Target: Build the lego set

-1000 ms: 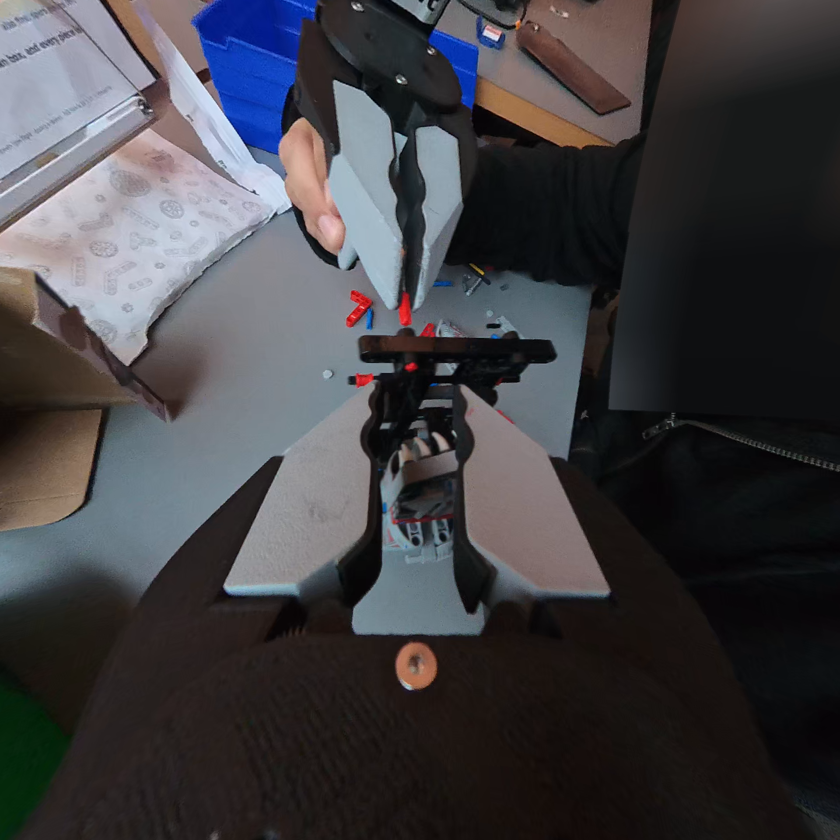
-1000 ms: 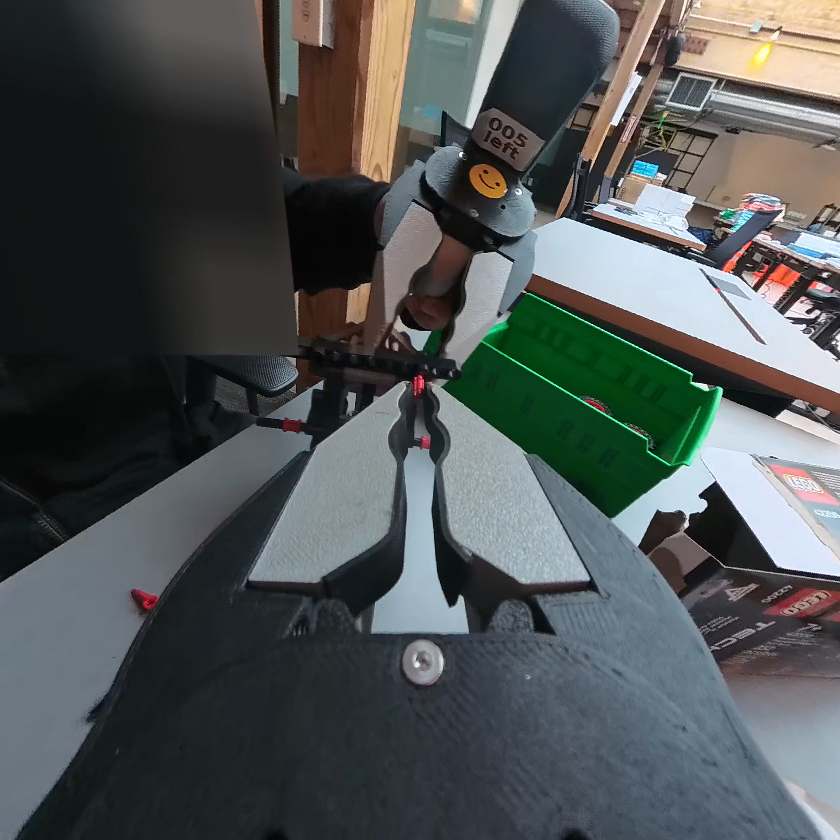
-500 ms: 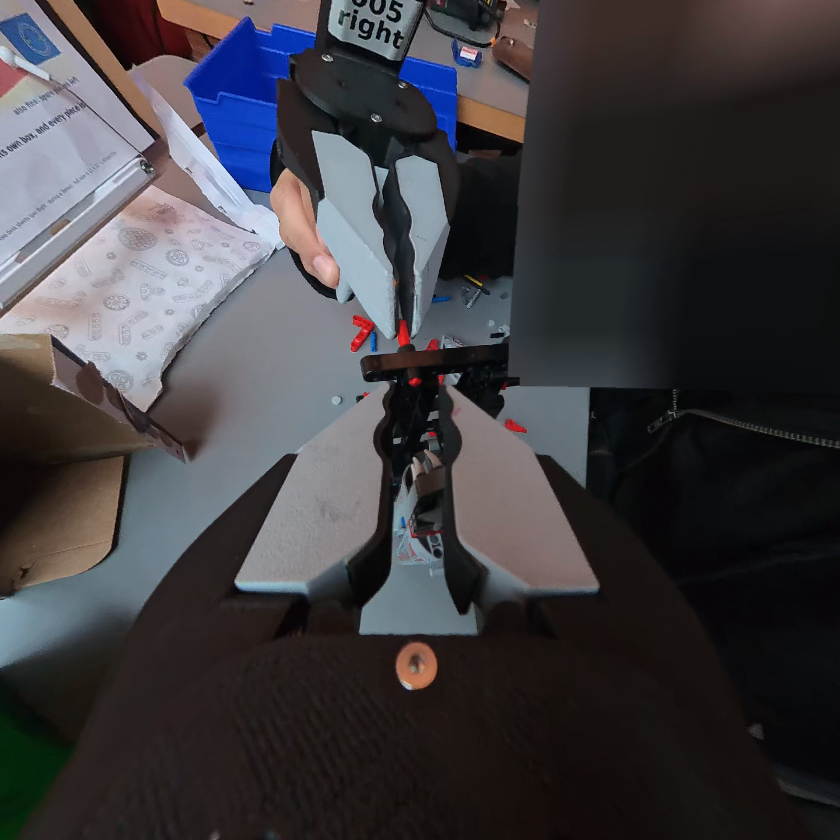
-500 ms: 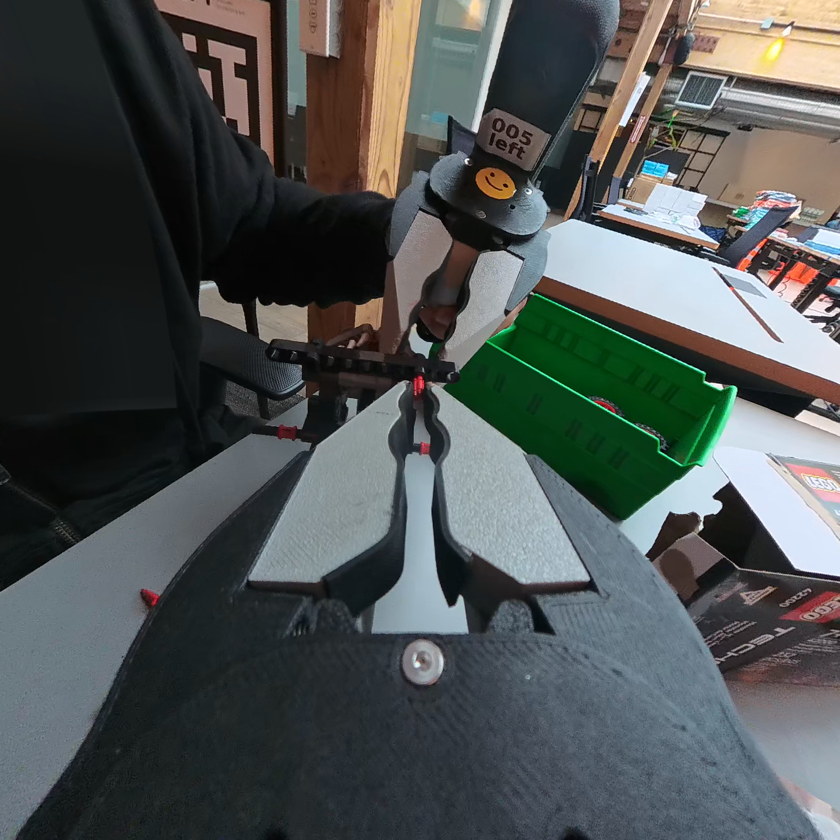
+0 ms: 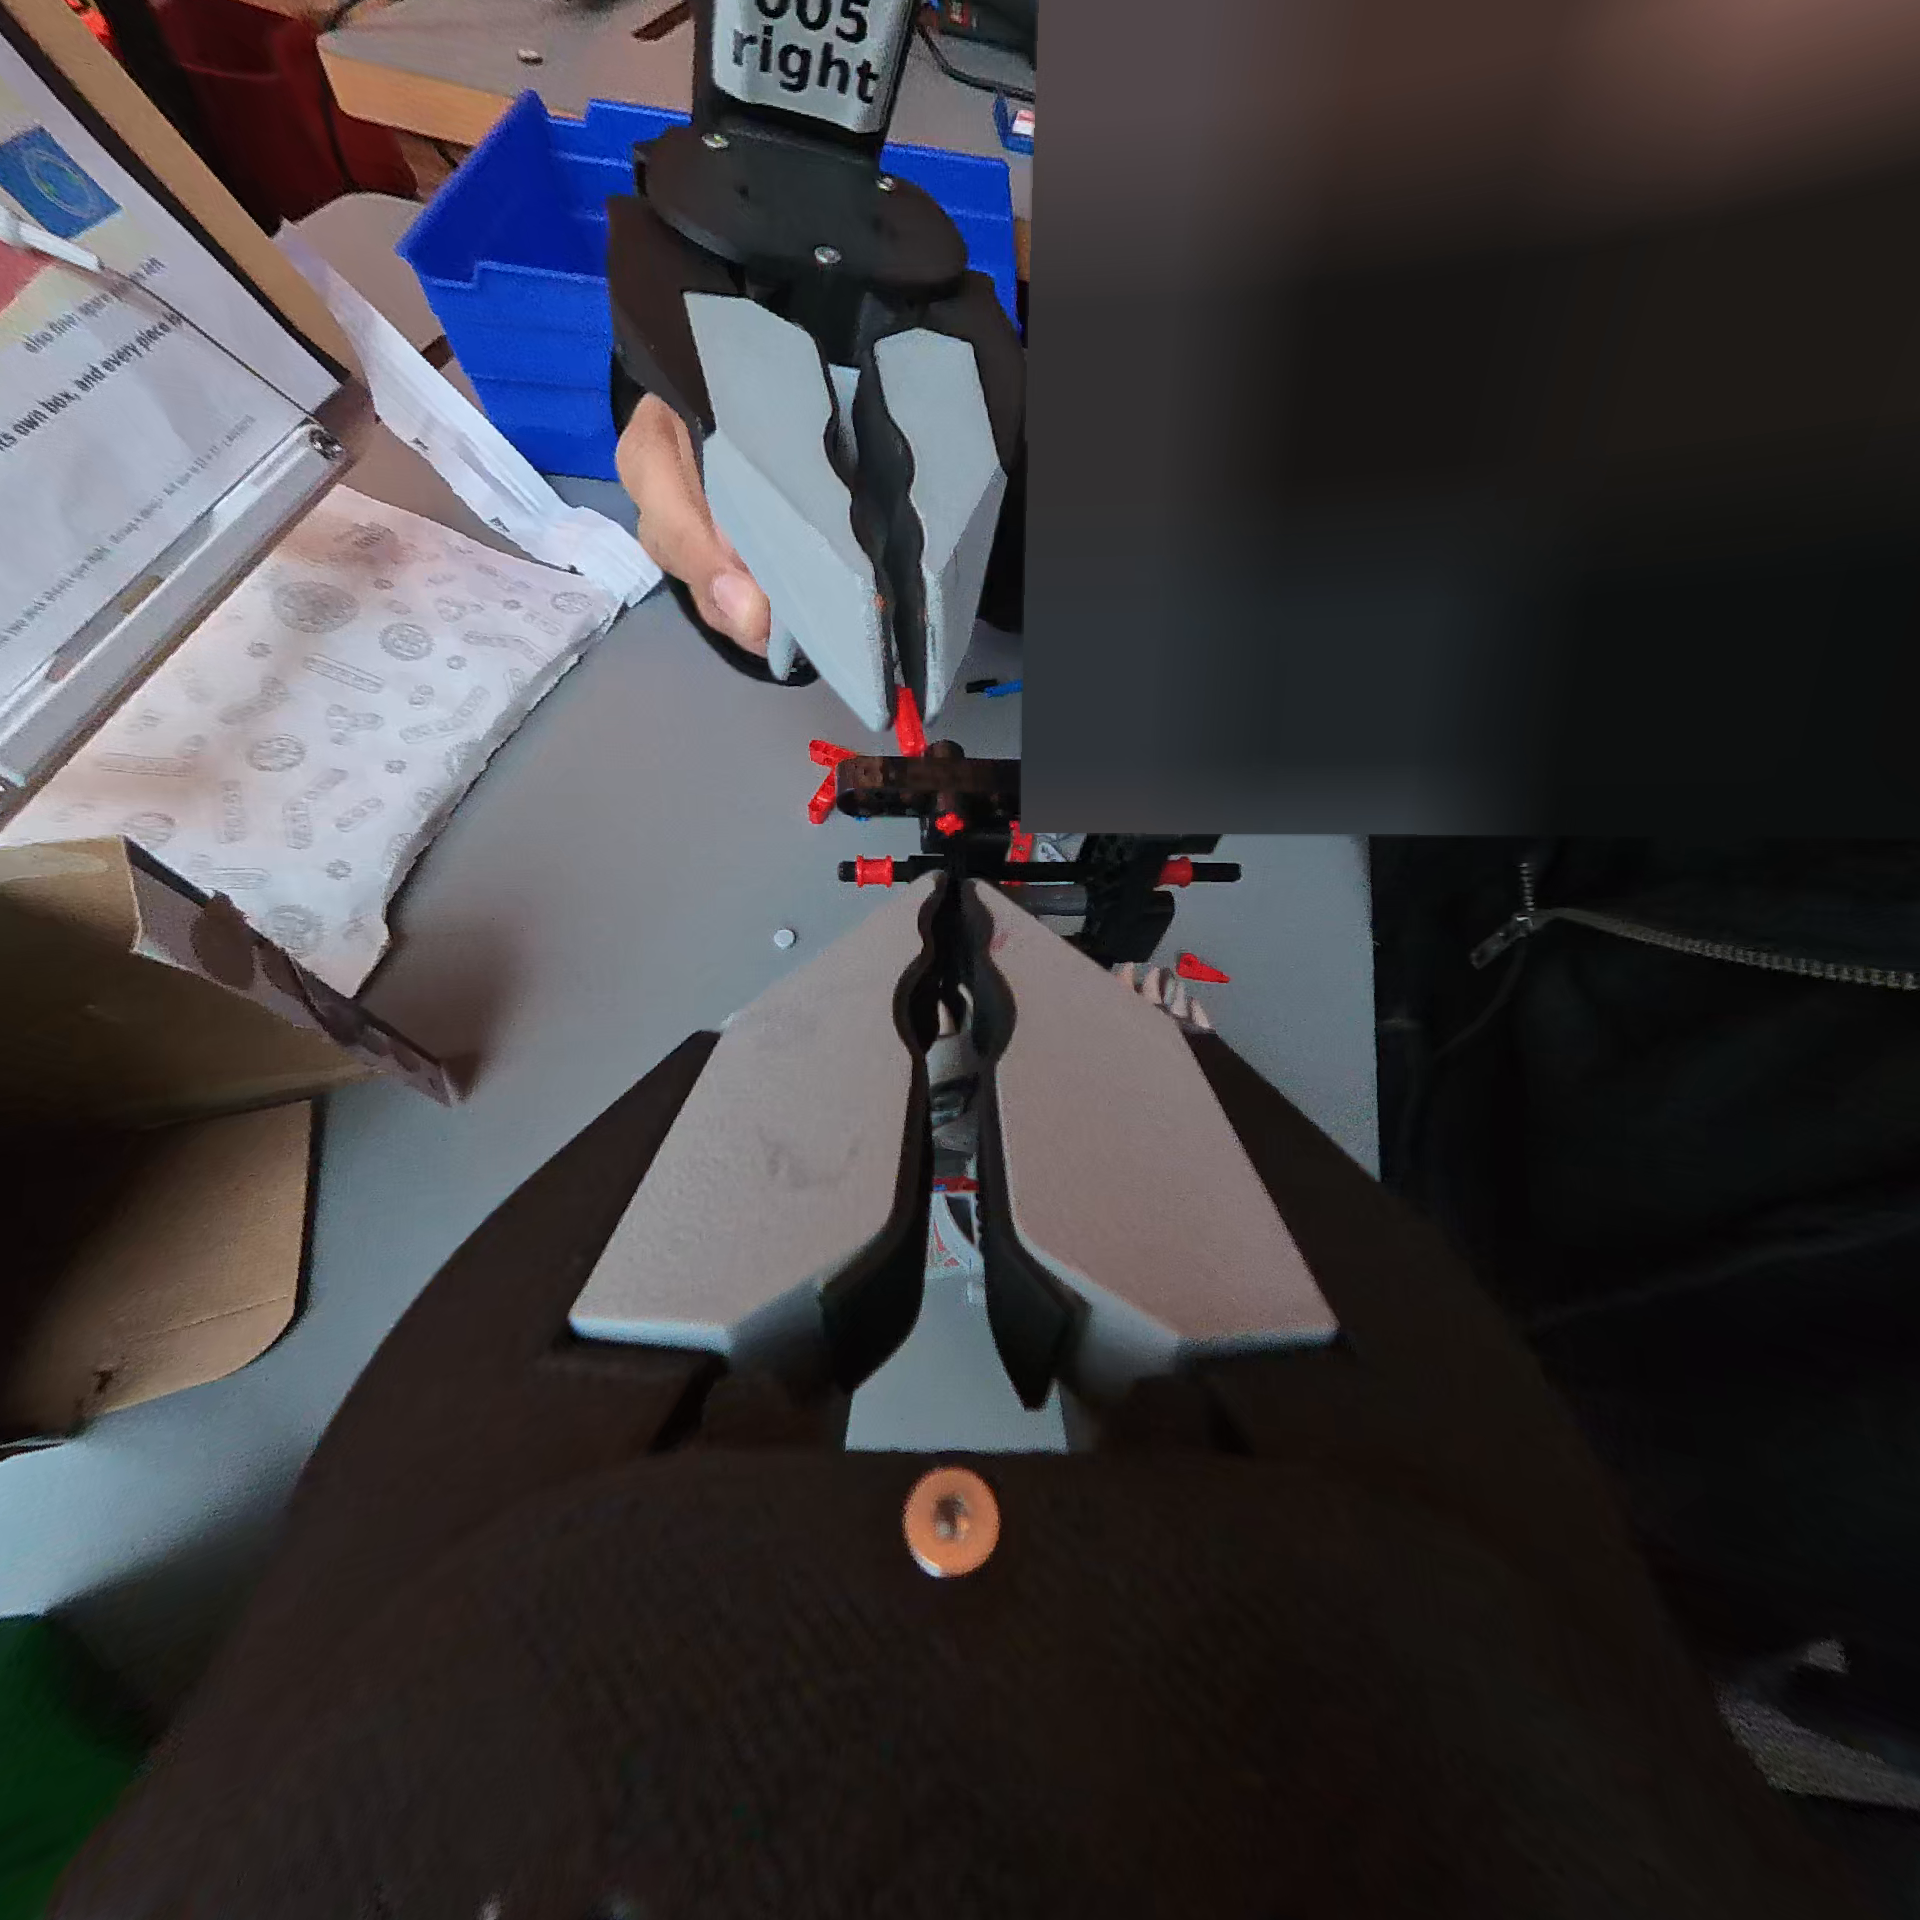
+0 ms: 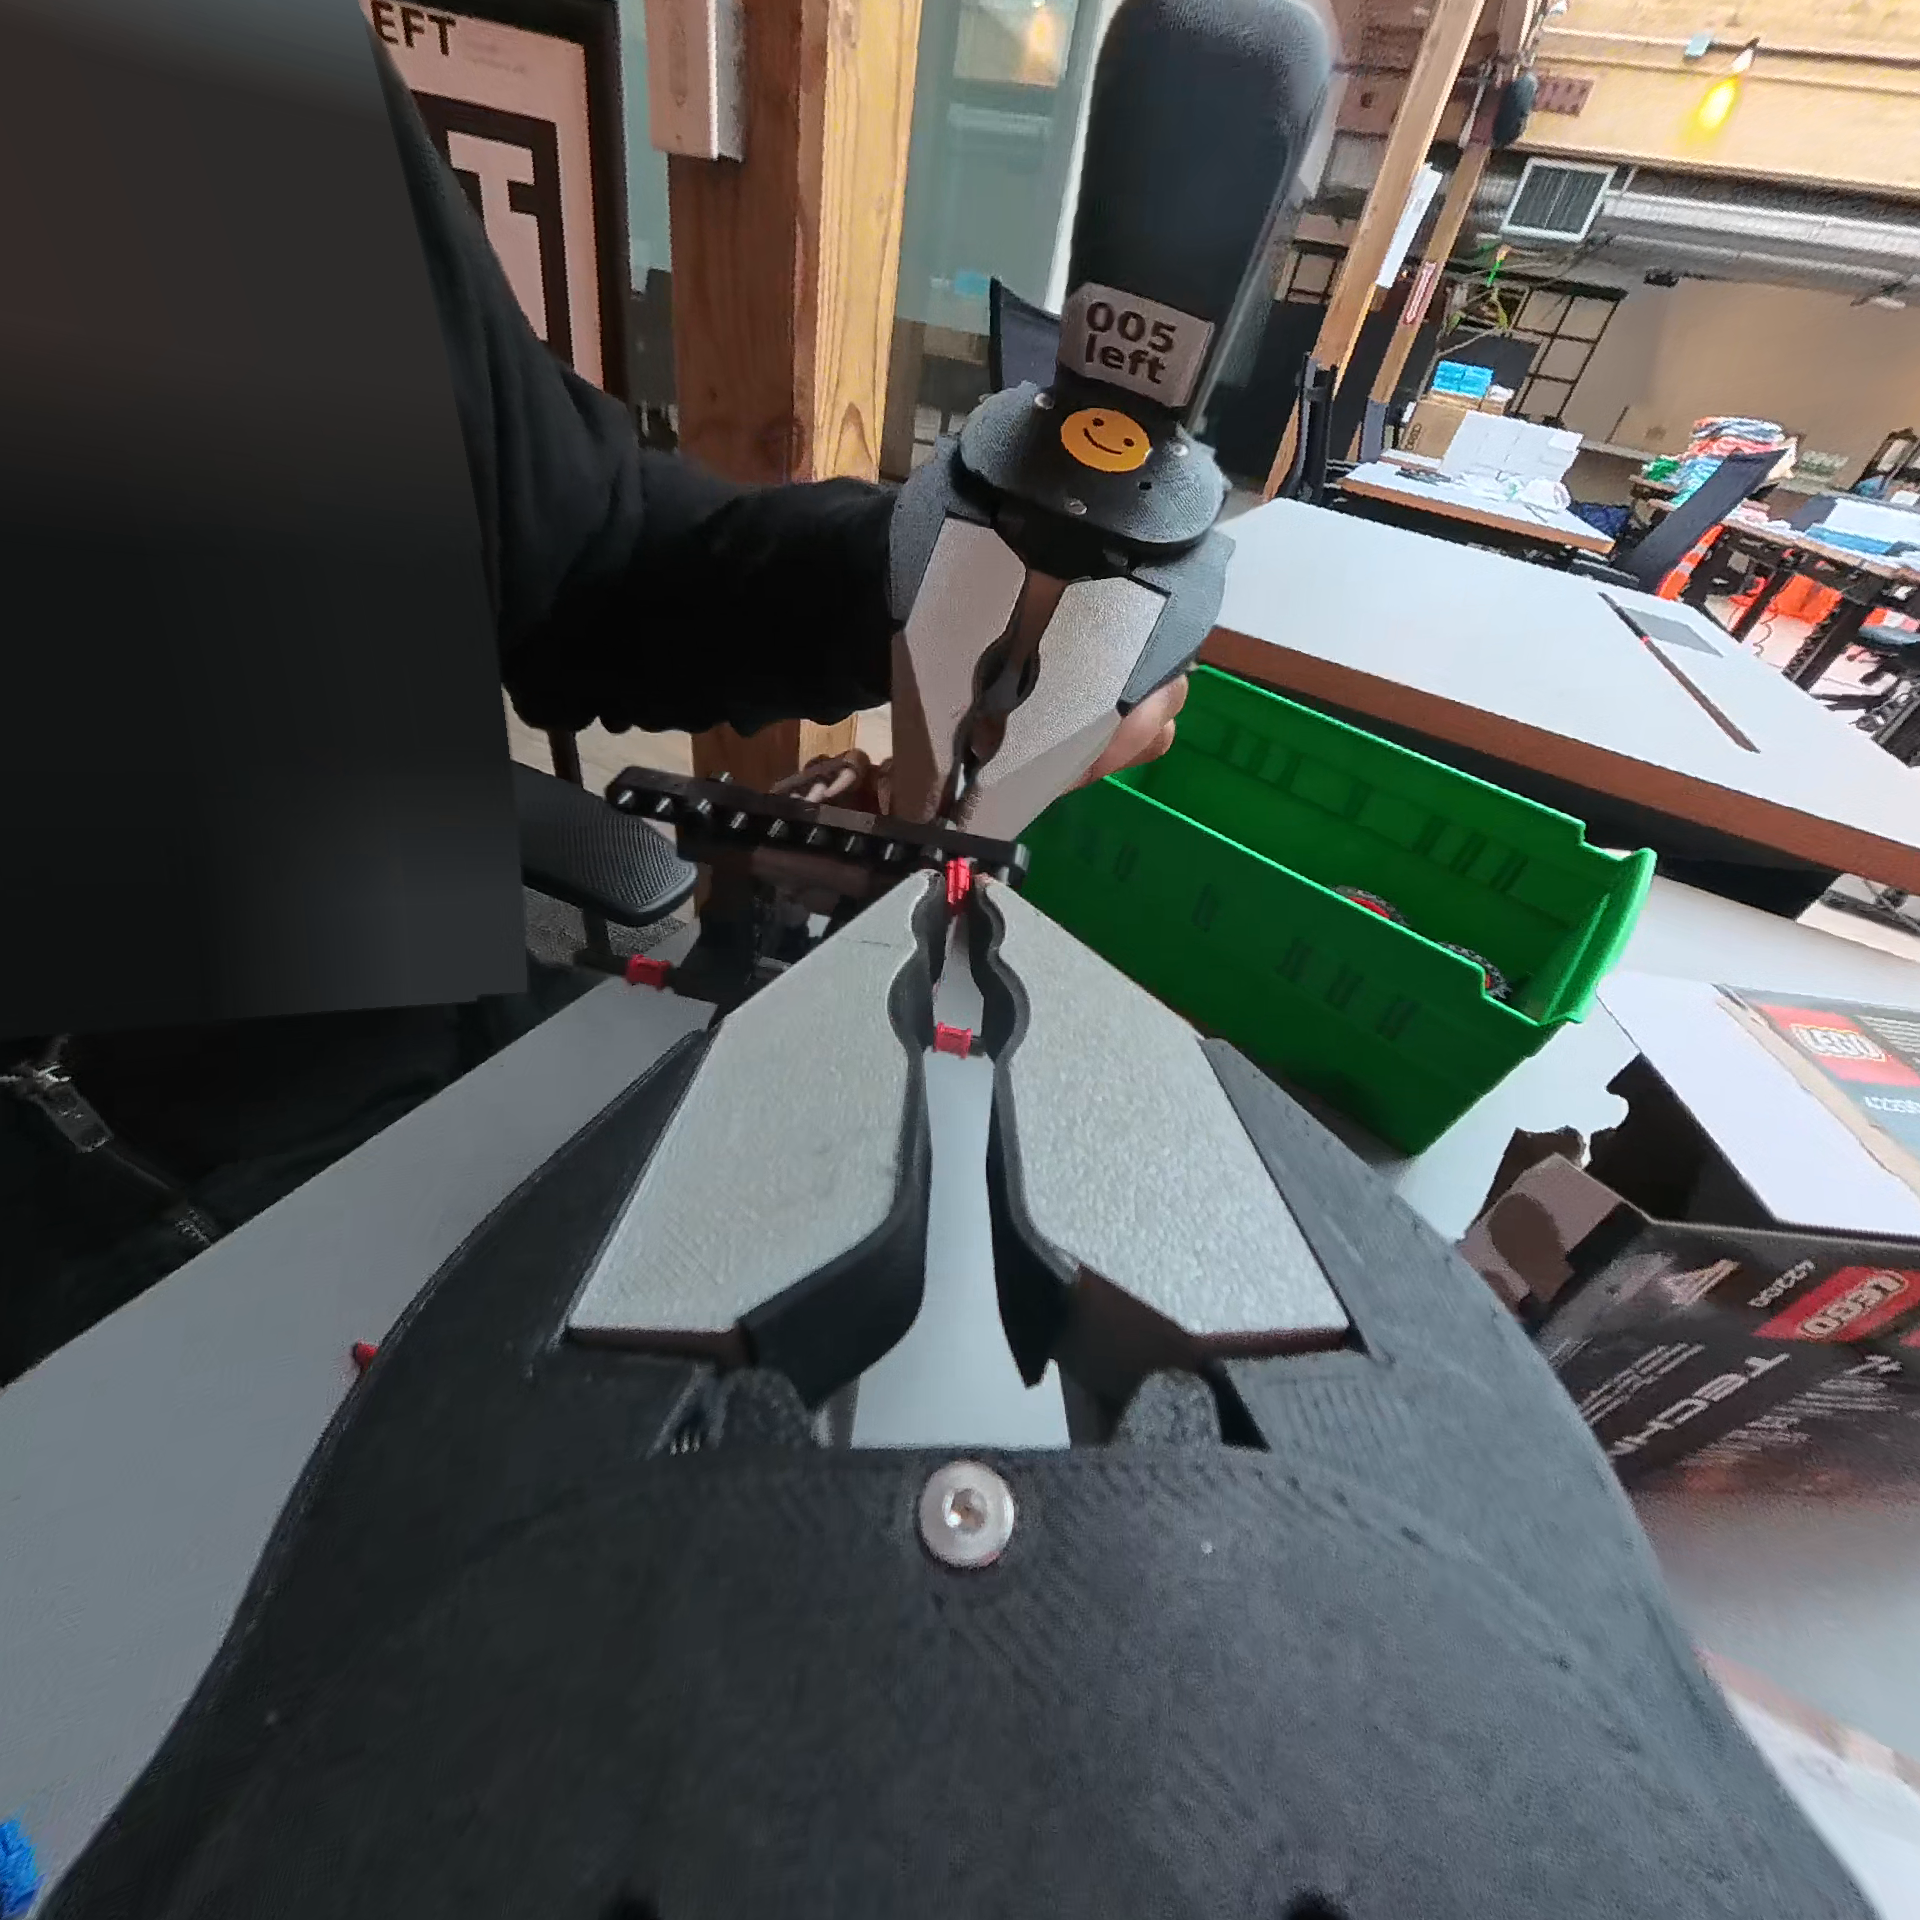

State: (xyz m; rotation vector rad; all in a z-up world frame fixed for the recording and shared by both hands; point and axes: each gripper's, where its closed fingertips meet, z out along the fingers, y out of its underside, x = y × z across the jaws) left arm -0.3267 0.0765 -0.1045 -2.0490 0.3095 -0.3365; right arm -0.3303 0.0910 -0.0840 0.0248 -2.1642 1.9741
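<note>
1. Nearest in the left wrist view, the left gripper [image 5: 951, 883] had its fingers pressed almost together, pinching the black lego assembly [image 5: 1039, 868] from below and holding it above the grey table [image 5: 623, 883].
2. Just past those fingertips, a thin black axle [image 5: 1039, 871] with red bushes ran crosswise, left to right.
3. Directly above it lay the black holed beam [image 6: 810, 831], its long axis also crosswise to both grippers.
4. Beyond the beam, the right gripper [image 5: 906, 717] pointed down toward it, fingers squeezed on a small red pin [image 5: 909, 719].
5. In the right wrist view the pin [image 6: 957, 878] stood at the beam's near end; whether it had entered a hole could not be told.
6. Judged from this, the coming push ran along the pin's own axis, across the beam, with the right gripper nearer the hole.
7. Farther off sat loose red pieces [image 5: 826, 779] and a blue bin [image 5: 520, 301].
</note>
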